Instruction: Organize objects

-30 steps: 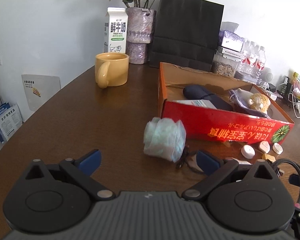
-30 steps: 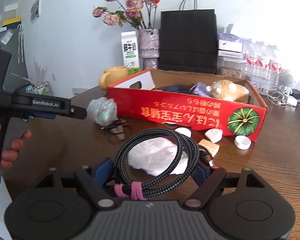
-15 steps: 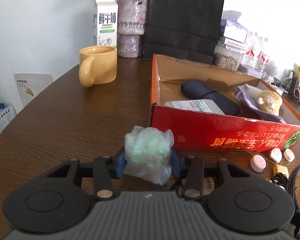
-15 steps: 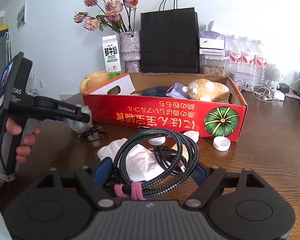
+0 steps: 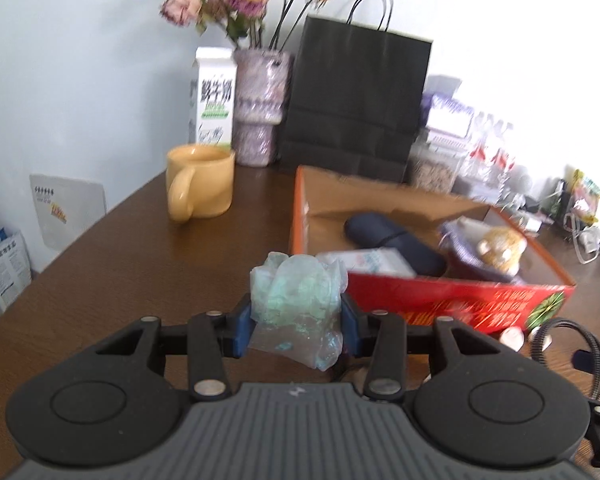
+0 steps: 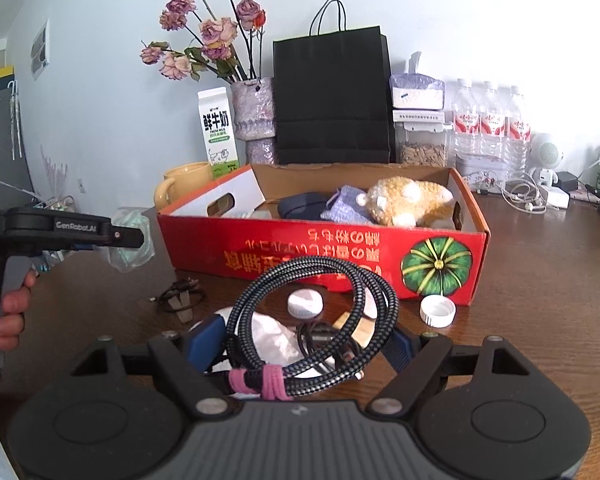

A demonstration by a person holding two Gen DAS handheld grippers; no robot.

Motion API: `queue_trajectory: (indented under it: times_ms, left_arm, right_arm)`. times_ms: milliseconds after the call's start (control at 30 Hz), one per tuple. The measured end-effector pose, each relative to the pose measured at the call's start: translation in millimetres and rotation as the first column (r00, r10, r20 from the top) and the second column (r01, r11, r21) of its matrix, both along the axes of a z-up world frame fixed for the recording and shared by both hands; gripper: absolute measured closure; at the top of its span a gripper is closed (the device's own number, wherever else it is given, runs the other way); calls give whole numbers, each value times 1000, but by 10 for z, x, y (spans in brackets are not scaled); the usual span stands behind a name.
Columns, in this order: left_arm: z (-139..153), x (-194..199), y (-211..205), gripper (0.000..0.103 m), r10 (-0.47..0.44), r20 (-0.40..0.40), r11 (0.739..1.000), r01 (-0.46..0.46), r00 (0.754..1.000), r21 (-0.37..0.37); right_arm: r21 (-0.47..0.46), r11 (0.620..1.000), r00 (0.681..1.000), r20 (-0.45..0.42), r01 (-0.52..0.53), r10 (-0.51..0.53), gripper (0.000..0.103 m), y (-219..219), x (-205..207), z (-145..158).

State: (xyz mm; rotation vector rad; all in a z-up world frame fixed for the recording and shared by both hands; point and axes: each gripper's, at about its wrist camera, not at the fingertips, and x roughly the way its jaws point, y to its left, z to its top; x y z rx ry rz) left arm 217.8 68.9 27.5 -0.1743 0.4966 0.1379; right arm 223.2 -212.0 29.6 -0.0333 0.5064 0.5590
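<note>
Left tool [image 5: 296, 322] pinches crumpled plastic bag [image 5: 298, 300] mid-bundle beside red box [image 6: 324, 248]: light, squashy, slippery. Right tool [image 6: 300, 344] carries coiled cable [image 6: 312, 320], springy; grip unclear.

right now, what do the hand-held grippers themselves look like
Each is matte black. The left hand-held gripper has a ribbed grey body, two round black discs, silver pivot screws on angular black links, and blue finger pads. The right hand-held gripper looks the same. From the side, the left one shows a black pistol handle and white "GenRobot.AI" lettering, held by a bare hand.
</note>
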Motion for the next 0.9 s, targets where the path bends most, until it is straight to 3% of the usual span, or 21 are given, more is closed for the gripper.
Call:
queue_trajectory:
  times_ms: [467, 900]
  left_arm:
    - [365, 322, -369, 59, -101, 111, 995, 98, 989, 28]
    - [407, 953, -534, 59, -118, 118, 992, 112, 986, 55]
  right_arm:
    - [24, 999, 993, 113, -32, 29, 22, 248, 389, 412]
    - [21, 998, 990, 129, -52, 49, 22, 576, 1086, 511]
